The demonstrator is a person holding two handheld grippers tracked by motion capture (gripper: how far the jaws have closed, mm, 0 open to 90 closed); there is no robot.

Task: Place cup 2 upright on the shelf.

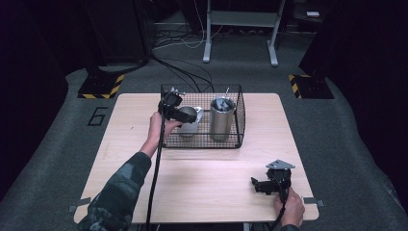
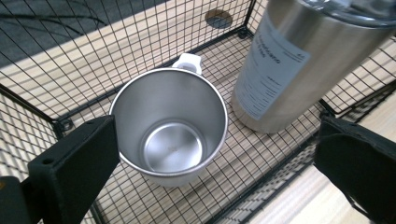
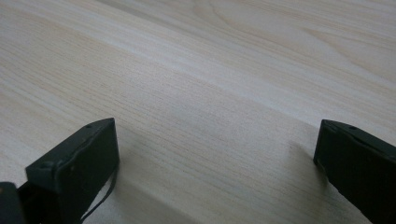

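A black wire basket [image 1: 238, 120] was set on the far half of the light wooden table [image 1: 202, 168], and two steel vessels were kept upright inside it. A short steel cup [image 2: 172, 125] with a white handle [image 2: 188, 61] on its far side was seen in the basket's left part, open mouth up and nothing inside. Just to its right, near but apart, a tall steel tumbler [image 2: 292, 65] carrying a pale printed label was stood, with a lid on top. The mesh walls were found on all sides of both vessels, so the cup was reachable from above alone, and the tumbler crowded its right side.

The left tongs [image 2: 212, 154] were held over the basket's left part, above the cup, in the person's left hand [image 1: 159, 127]. Their jaws were spread wide, one to each side of the cup's rim as seen in the left gripper view, and nothing was gripped or touched.

The right tongs [image 3: 217, 158] were rested low at the near right corner of the table, well apart from the basket, in the right hand [image 1: 290, 208]. Their jaws were likewise spread wide over bare wood, with nothing between them.
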